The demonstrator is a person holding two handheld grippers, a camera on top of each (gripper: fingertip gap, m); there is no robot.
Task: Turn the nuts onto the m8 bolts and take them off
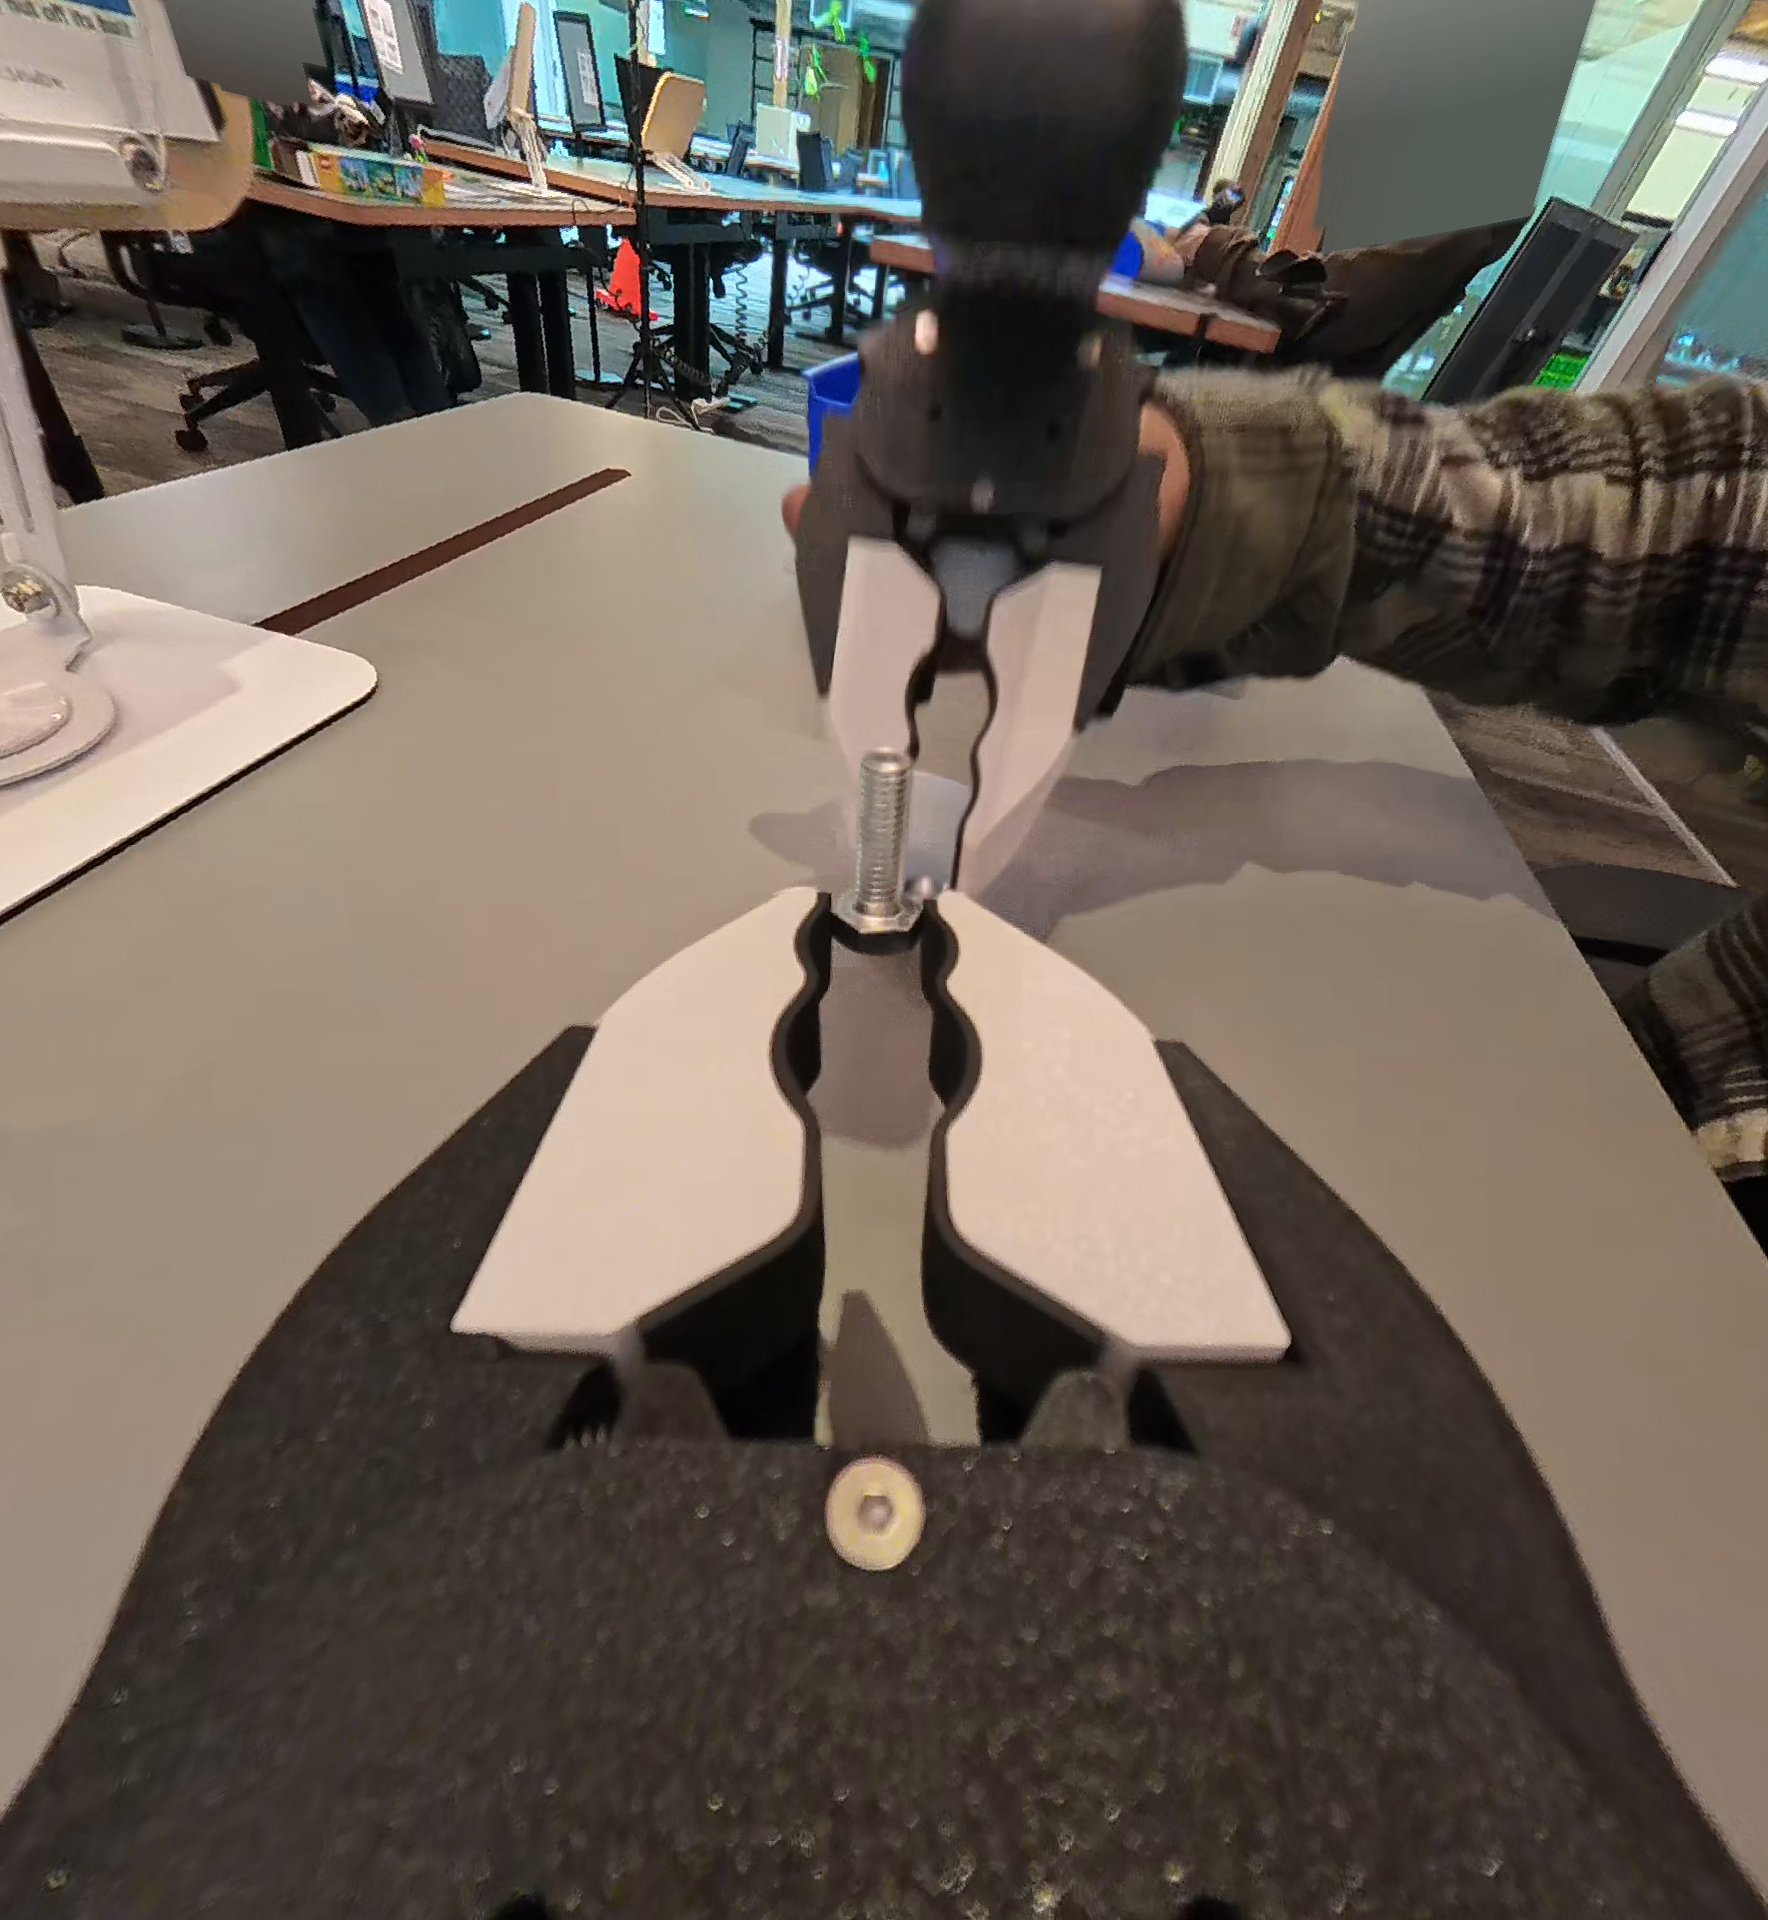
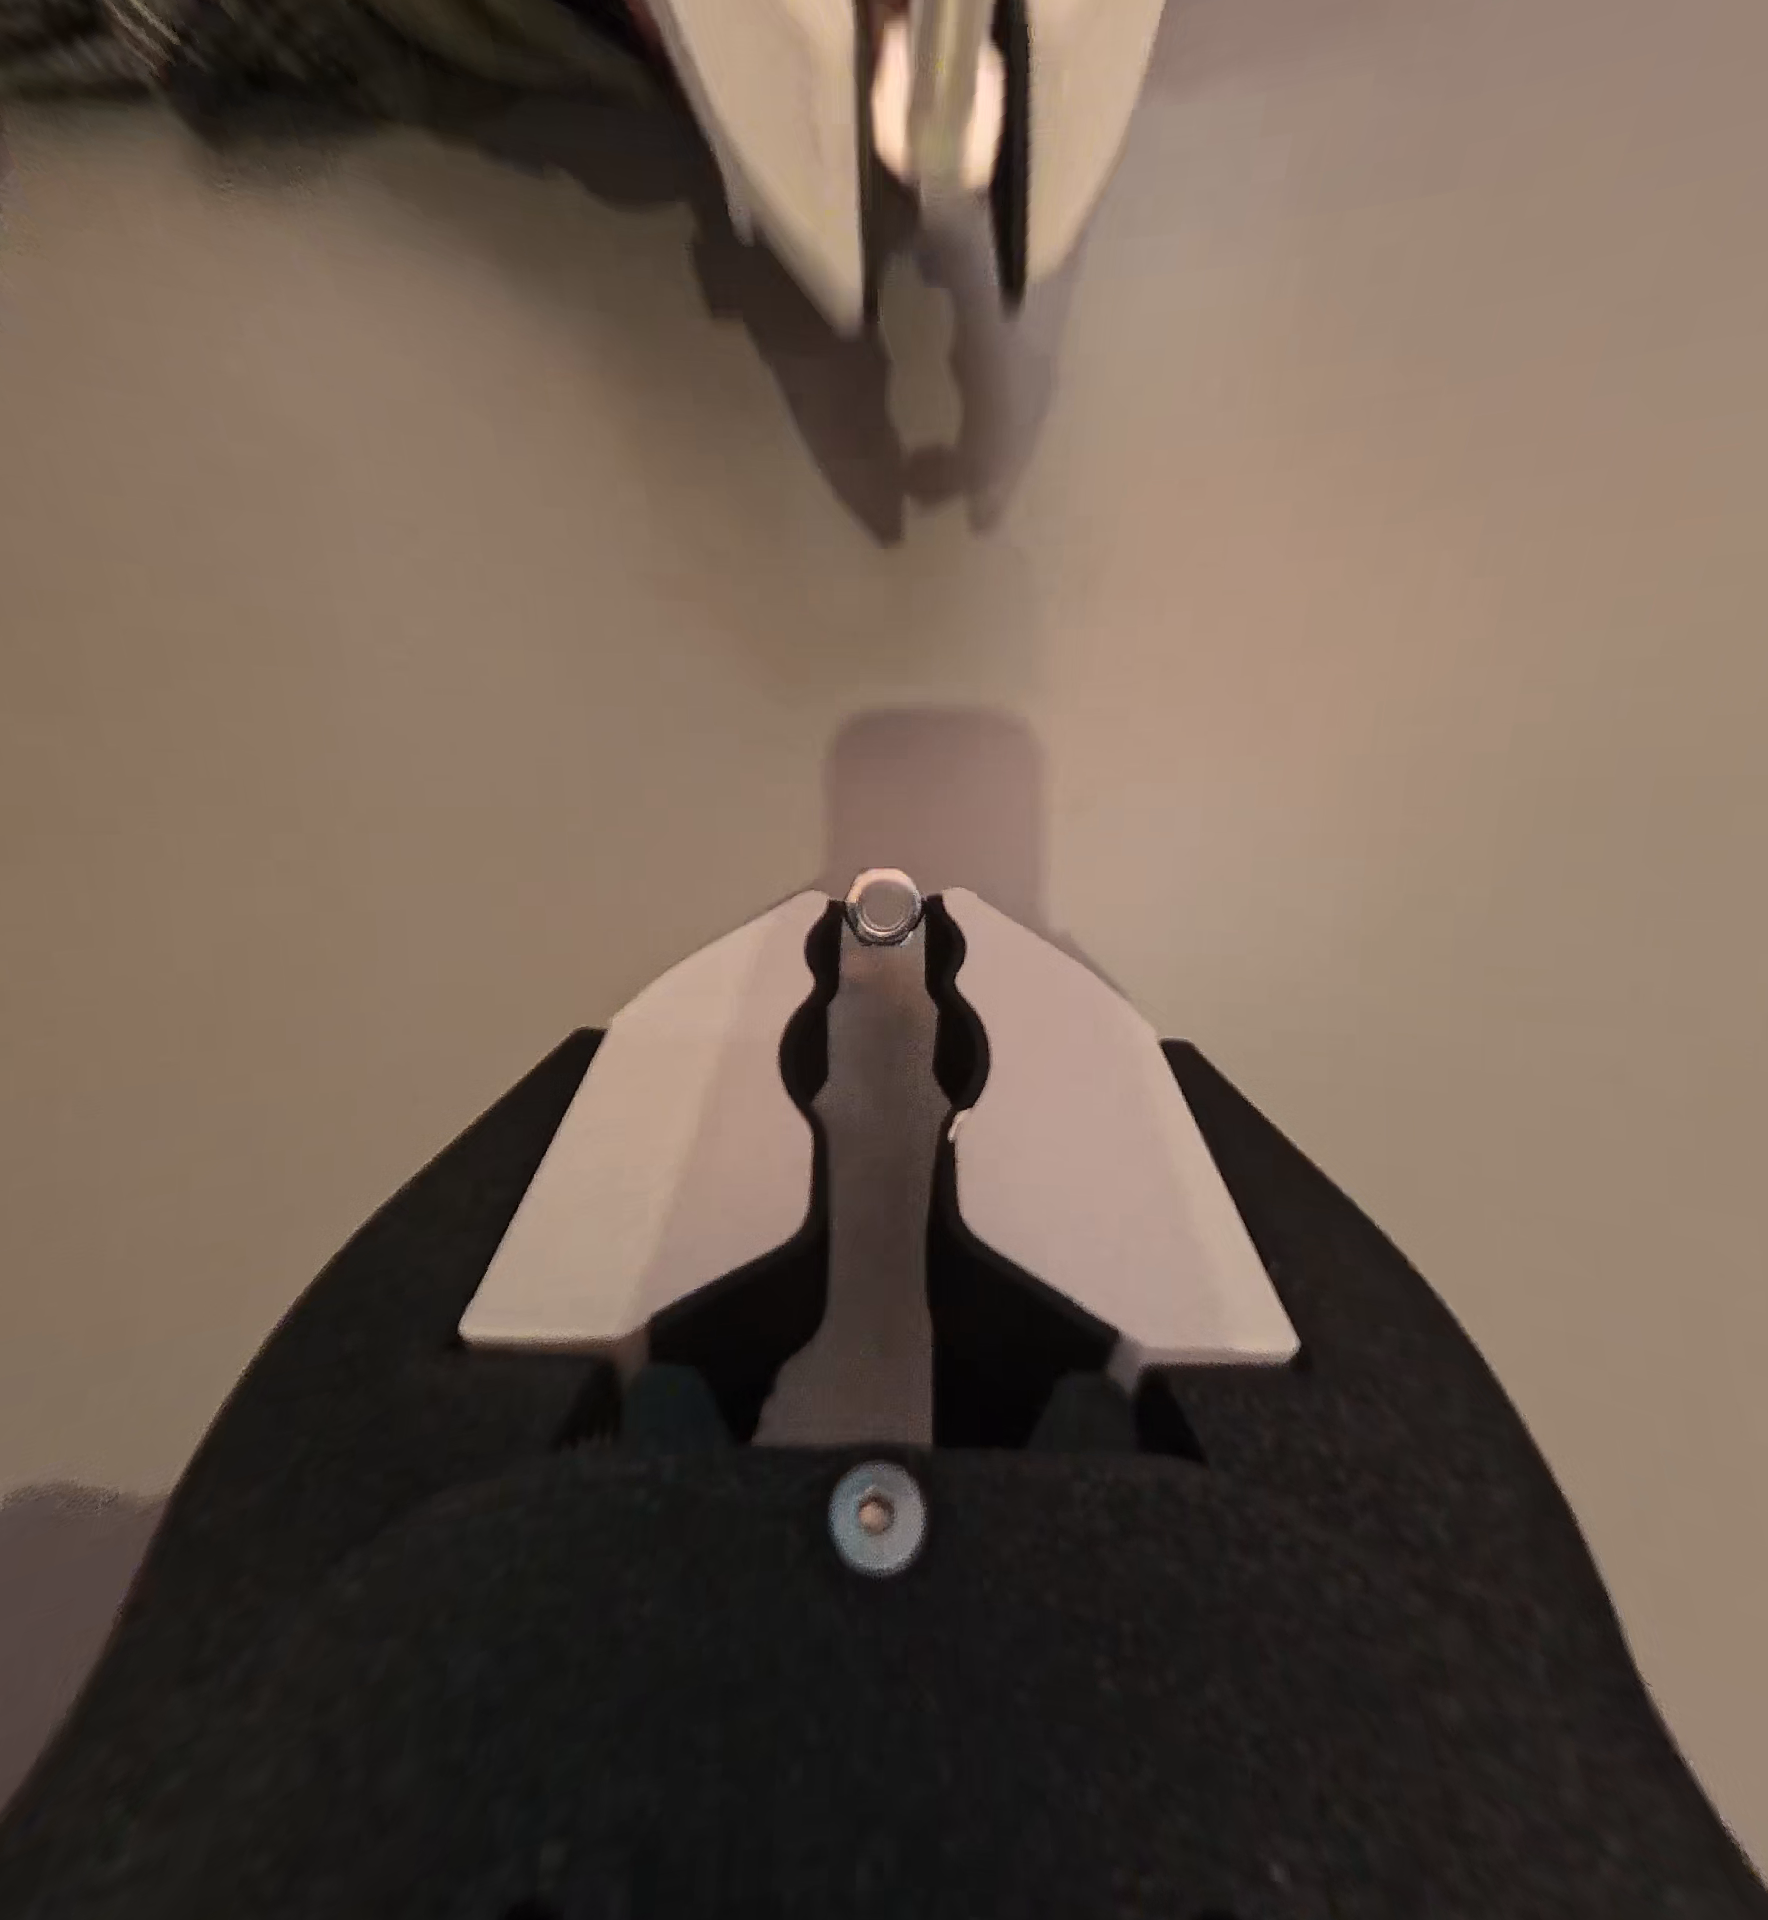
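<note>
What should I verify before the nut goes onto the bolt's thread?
1. Bolt held by left gripper: ok, its hex end sits between the fingertips and the thread points up.
2. Nut held by right gripper: ok, a small silver hex piece sits at its fingertips.
3. Thread free: ok, no nut shows on the shank.
4. Nut over the thread's tip: not ok, the right gripper's tips sit low, beside the bolt's base.
5. Nut's hole in line with the thread: cannot tell.

Shiny threaded metal bolt (image 1: 878, 831); matt smooth grey table (image 1: 444, 935).
</note>
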